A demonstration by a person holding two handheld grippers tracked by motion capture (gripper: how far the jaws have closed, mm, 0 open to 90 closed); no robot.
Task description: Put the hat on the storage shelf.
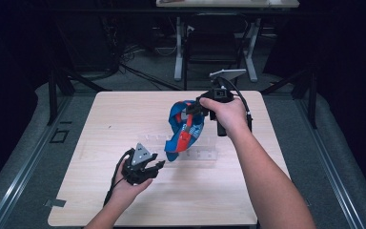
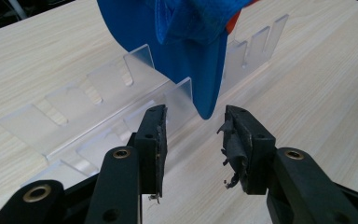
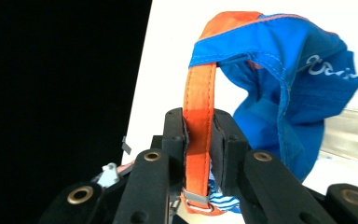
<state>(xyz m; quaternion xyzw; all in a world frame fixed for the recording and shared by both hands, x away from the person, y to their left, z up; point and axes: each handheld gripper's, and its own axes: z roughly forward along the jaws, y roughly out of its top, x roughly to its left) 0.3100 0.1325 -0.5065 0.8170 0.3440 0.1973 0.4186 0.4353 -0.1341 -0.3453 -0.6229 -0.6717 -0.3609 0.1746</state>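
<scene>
The right gripper point(image 1: 194, 108) is clamped on the orange strap point(image 3: 198, 126) of a blue cap point(image 1: 185, 128); in the right gripper view the strap runs straight up between the two black jaws, pressed by both pads, with a small metal buckle point(image 3: 196, 199) showing at its lower end. The cap hangs from that grip above a clear acrylic rack point(image 1: 198, 148) that sits near the middle of the tabletop point(image 1: 100, 124); in the high view the cap's lower edge comes down to the rack's near left part, and whether it touches the rack cannot be told. In the left gripper view the blue brim point(image 2: 209, 70) dips among the rack's upright clear dividers point(image 2: 142, 58). The left gripper point(image 1: 158, 166) is held low over the tabletop, just left of the rack's near corner and just short of the cap's lowest edge; its jaws stand at a narrow gap with nothing between the pads, and the brim's tip hangs just beyond their tips. The pad point(image 2: 235, 140) on one jaw of this gripper looks worn and frayed. The person's right hand point(image 1: 228, 114) grips its tool beyond the rack; the left hand point(image 1: 128, 186) holds its tool on the near side of the rack.
</scene>
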